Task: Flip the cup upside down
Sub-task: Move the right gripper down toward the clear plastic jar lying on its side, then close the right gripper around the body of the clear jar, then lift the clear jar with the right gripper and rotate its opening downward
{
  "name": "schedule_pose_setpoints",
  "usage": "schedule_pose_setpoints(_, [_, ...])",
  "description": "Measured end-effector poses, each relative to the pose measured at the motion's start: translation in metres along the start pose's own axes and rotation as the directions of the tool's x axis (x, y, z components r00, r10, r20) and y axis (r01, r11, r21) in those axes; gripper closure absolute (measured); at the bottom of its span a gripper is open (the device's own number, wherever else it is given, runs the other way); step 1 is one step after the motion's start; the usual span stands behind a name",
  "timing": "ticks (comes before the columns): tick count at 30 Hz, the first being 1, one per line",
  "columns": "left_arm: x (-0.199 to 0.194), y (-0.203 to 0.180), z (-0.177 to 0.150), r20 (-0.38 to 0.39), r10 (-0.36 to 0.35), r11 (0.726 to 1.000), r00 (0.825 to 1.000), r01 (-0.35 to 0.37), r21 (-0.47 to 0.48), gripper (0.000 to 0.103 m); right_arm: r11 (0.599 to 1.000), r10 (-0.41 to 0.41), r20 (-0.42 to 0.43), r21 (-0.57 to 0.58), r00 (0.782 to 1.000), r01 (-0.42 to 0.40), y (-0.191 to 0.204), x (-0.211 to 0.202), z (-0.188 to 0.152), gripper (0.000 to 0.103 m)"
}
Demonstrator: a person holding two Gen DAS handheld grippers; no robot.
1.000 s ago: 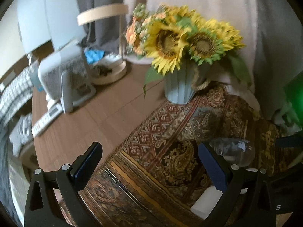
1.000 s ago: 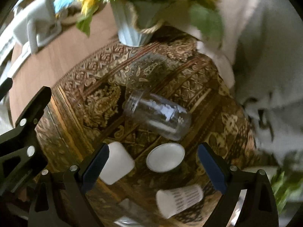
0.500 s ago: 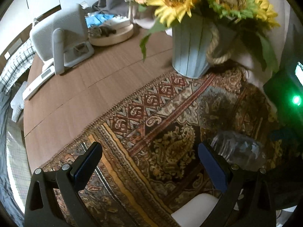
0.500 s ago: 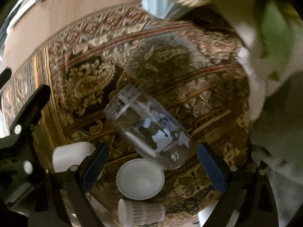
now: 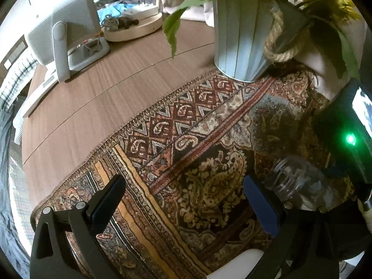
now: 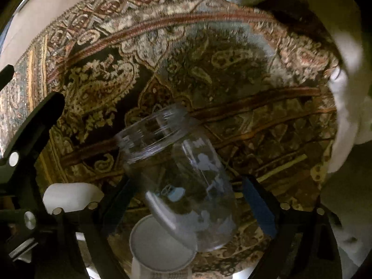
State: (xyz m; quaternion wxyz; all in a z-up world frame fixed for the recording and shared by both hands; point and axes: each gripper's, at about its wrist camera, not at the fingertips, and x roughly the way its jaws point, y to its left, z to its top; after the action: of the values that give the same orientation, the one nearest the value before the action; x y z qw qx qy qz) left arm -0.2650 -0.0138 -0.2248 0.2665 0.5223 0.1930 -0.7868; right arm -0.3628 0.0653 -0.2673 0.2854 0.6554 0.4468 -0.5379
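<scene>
**Lying sideways: one clear glass jar, between my right fingers**

Item 1: glass jar [image 6: 179, 181], on its side on the patterned rug [image 6: 209, 69], threaded mouth toward frame centre, lower middle of the right view. I see my right gripper [image 6: 188, 200] spread wide, flanking the jar; contact I cannot tell.

Item 2: left gripper [image 5: 186, 200], released, over rug. Jar [image 5: 300, 186] at lower right.

Item 3: white cup [image 6: 160, 246], bottom edge. Pale-blue vase [image 5: 241, 34], top.
</scene>
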Motion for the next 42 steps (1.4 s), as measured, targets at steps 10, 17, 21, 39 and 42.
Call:
schedule_pose_setpoints(10, [0.004, -0.005, 0.001, 0.009, 0.020, 0.995, 1.000, -0.021, 0.103, 0.000, 0.992, 0.057, 0.053, 0.112, 0.997, -0.063, -0.017, -0.006, -0.007, 0.022])
schedule_pose_setpoints(17, [-0.008, 0.004, 0.006, 0.024, 0.010, 0.993, 1.000, -0.013, 0.114, 0.000, 0.982, 0.038, 0.113, 0.178, 0.993, -0.058, -0.018, -0.027, -0.014, 0.022])
schedule_pose_setpoints(21, [-0.022, 0.011, 0.009, 0.058, -0.002, 0.992, 0.998, -0.005, 0.129, 0.000, 0.978, 0.007, 0.145, 0.206, 0.989, -0.037, -0.015, -0.052, -0.017, 0.023])
schedule_pose_setpoints(39, [-0.098, 0.094, 0.001, 0.201, -0.128, 0.946, 0.971, 0.059, 0.317, 0.000, 0.713, 0.064, 0.385, 0.628, 0.921, -0.312, 0.072, -0.112, -0.120, 0.022])
schedule_pose_setpoints(42, [-0.112, 0.104, -0.006, 0.231, -0.165, 0.928, 0.959, 0.071, 0.366, 0.000, 0.616, 0.080, 0.430, 0.688, 0.899, -0.384, 0.090, -0.105, -0.142, 0.022])
